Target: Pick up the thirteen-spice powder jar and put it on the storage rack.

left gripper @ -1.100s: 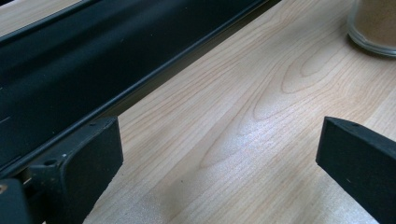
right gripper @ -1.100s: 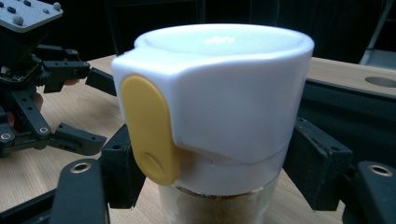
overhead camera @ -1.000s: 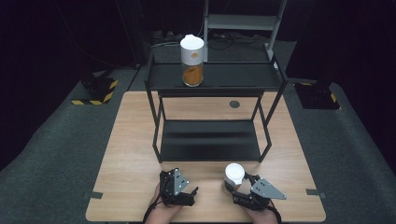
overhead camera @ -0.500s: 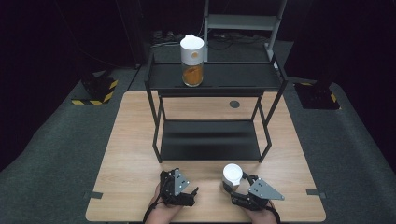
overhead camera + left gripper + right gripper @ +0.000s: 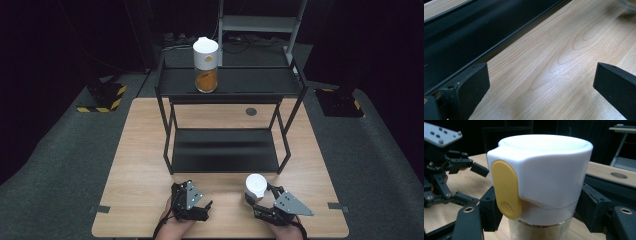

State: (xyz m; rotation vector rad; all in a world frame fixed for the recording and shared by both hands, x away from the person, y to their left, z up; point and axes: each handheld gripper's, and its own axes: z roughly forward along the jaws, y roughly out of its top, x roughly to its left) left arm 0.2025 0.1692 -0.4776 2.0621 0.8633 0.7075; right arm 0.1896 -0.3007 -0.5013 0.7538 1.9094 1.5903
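A spice jar point(image 5: 255, 185) with a white flip lid and a yellow tab point(image 5: 506, 190) stands at the table's front right. My right gripper point(image 5: 256, 198) is shut on the spice jar's glass body just under the lid, one jaw on each side point(image 5: 539, 216). A second, matching jar point(image 5: 205, 65) with orange contents stands on the top shelf of the black rack point(image 5: 250, 80). My left gripper point(image 5: 202, 209) rests low at the front left, open, with only bare wood between its jaws point(image 5: 541, 75).
The rack's lower shelf point(image 5: 225, 150) lies just beyond both grippers; its front edge point(image 5: 499, 42) runs past my left jaw. A round hole point(image 5: 251, 111) sits in the wooden table point(image 5: 140, 165) behind the rack. Dark floor surrounds the table.
The right gripper and the jar it holds have shifted slightly to the right. The left gripper has hardly moved.
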